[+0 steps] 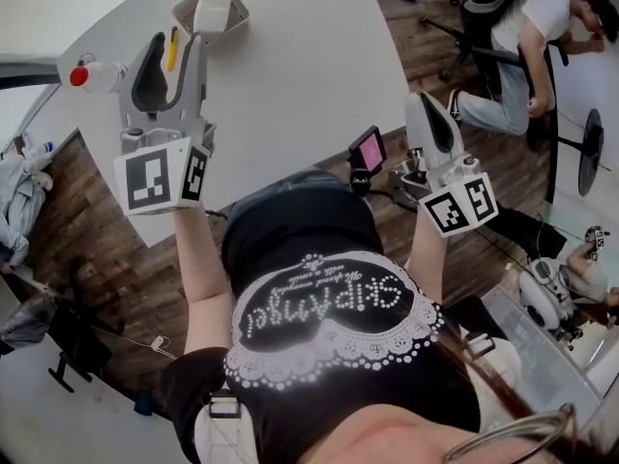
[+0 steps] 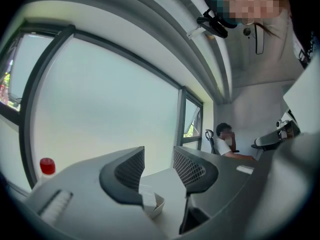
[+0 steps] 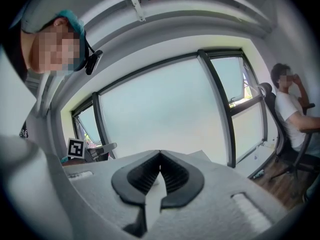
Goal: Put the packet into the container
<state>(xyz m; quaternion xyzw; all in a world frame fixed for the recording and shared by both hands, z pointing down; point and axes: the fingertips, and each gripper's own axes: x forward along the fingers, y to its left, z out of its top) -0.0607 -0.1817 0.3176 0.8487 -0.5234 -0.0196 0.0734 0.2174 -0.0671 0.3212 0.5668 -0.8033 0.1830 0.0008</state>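
Left tongs (image 1: 181,39) are spread over the table (image 1: 309,66), tips just short of the container (image 1: 241,10) at the far left. The packet (image 1: 213,10) sits inside it. Right tongs (image 3: 160,159) are pressed together, empty.

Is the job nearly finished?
Nearly, it seems. The white packet already lies in the container. The left gripper is open beside it, holding nothing; the right gripper is shut and empty. Left to do: pull the left gripper away.
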